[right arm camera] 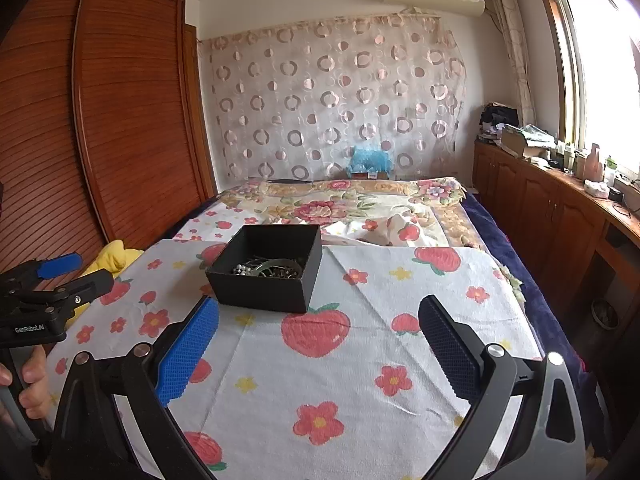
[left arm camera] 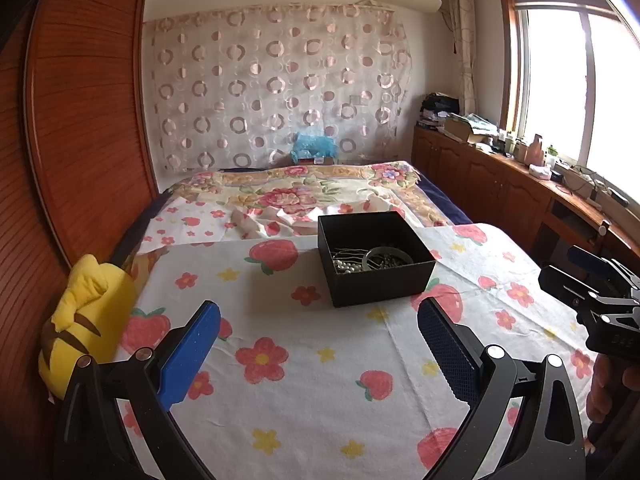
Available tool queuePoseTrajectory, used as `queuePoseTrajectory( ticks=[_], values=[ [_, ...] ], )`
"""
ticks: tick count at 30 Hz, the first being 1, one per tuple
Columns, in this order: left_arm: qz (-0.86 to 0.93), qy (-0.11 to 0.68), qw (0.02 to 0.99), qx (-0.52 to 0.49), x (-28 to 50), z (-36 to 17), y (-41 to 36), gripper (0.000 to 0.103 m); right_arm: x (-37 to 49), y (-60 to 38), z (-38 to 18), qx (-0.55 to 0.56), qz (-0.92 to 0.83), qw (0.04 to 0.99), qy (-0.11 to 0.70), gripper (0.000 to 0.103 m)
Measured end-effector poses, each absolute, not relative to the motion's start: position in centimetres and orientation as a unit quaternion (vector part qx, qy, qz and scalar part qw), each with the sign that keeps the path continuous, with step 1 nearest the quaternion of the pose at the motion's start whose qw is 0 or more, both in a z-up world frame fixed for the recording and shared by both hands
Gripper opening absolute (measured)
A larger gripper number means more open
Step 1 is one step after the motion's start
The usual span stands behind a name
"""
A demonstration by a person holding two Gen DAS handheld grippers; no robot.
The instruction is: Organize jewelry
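A black open box (left arm camera: 376,280) stands on the strawberry-print cloth (left arm camera: 300,380) on the bed. Inside it lie jewelry (left arm camera: 370,260): a pearl string, a bangle and thin chains in a heap. The box (right arm camera: 256,292) and the jewelry (right arm camera: 268,269) also show in the right wrist view. My left gripper (left arm camera: 320,344) is open and empty, a short way in front of the box. My right gripper (right arm camera: 320,344) is open and empty, in front of and to the right of the box. Each gripper shows at the edge of the other's view, the right one (left arm camera: 592,280) and the left one (right arm camera: 60,276).
A yellow plush toy (left arm camera: 88,320) lies at the bed's left edge against the wooden wardrobe (left arm camera: 80,120). A floral quilt (left arm camera: 300,196) covers the far half of the bed. A wooden cabinet (left arm camera: 500,176) with clutter runs along the right under the window.
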State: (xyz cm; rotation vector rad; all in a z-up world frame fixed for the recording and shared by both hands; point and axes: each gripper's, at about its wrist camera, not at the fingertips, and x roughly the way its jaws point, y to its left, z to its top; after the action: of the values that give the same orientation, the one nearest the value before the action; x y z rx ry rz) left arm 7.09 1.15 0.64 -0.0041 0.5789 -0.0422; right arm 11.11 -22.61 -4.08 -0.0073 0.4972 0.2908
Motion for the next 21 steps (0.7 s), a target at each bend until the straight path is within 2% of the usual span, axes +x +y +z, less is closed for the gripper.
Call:
queuePoseTrajectory(
  ticks=[21],
  values=[
    [-0.022,0.284,0.959,-0.001,7.00,0.39,1.01,0.095,11.13,-22.63,-4.31,-0.002,0.144,0.959,0.243,0.101]
  ],
)
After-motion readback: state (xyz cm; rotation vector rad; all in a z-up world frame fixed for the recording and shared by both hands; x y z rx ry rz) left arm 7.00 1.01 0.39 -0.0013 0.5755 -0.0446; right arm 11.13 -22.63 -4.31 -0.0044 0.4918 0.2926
